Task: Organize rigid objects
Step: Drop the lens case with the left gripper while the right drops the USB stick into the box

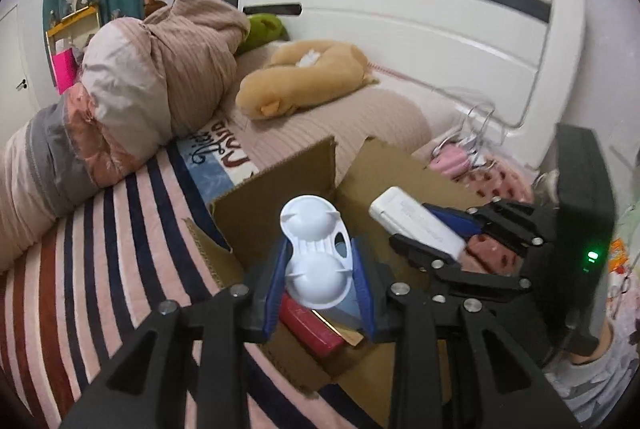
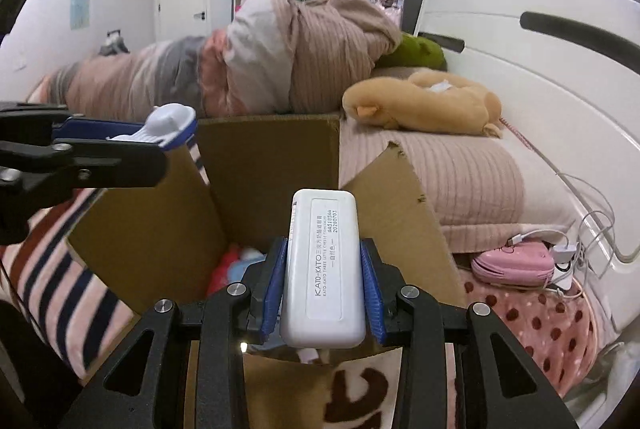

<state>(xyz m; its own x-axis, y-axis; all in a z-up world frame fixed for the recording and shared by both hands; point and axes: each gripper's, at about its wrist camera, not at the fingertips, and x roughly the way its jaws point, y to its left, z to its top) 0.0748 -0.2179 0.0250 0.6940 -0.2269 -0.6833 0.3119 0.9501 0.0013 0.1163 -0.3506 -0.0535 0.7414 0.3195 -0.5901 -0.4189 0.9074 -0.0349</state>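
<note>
**White plastic in both tongs, over an open carton**

Blue-padded fingers of the left gripper [image 1: 320,281] are closed on a white plastic tray [image 1: 316,249] with two round cups. They clamp the nearer cup from both sides, and the farther cup sticks out past the fingertips. The right gripper [image 2: 323,287] grips a white rectangular case [image 2: 323,269] by its long sides, printed label facing up, its far end reaching beyond the fingers.

Both held things hang above an open cardboard box [image 2: 268,165] that sits on a striped blanket [image 1: 80,269] on the bed. Inside the box, a red box-like item [image 1: 310,329] lies under the left gripper, partly covered by the tray; from the right wrist view only blurred red and blue shapes show at the bottom.

Beyond the carton lie a tan plush toy [image 2: 420,105] and a bundled quilt [image 1: 132,97]. A pink pouch [image 2: 514,265] with tangled cables rests by the white headboard [image 1: 420,17].
</note>
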